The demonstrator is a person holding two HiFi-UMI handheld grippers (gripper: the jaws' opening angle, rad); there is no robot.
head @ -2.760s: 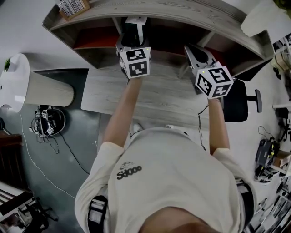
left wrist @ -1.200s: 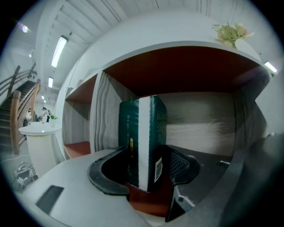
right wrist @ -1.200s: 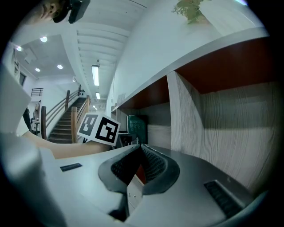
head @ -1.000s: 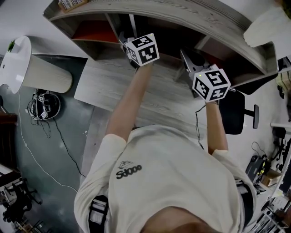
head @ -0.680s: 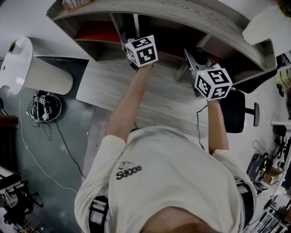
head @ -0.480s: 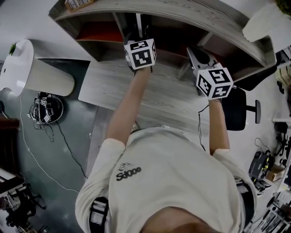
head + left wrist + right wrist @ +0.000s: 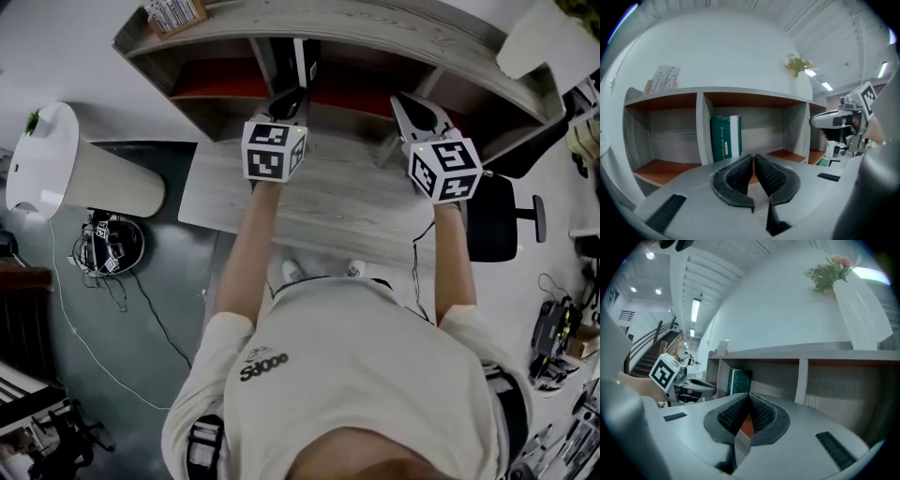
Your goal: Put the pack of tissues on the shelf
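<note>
The pack of tissues [image 7: 303, 62], green with a white stripe, stands upright in a middle compartment of the wooden shelf [image 7: 375, 28], against a divider. In the left gripper view the pack [image 7: 725, 137] stands beyond my jaws, apart from them. My left gripper [image 7: 292, 97] hovers over the desk in front of it; its jaws have just been closing and now meet with nothing between them [image 7: 753, 157]. My right gripper [image 7: 404, 99] hangs to the right, shut and empty [image 7: 749, 396], and from its view the pack [image 7: 739, 381] shows at the left.
The grey wooden desk [image 7: 319, 211] lies under both grippers. On the shelf top stand a small printed box [image 7: 173, 13] at the left and a white vase with flowers [image 7: 544, 42] at the right. A black office chair [image 7: 492, 225] stands right of the desk.
My left gripper has drawn back out of the shelf compartment toward me, turned, and shut its jaws. The pack stays standing in the shelf. The right gripper has barely shifted.
</note>
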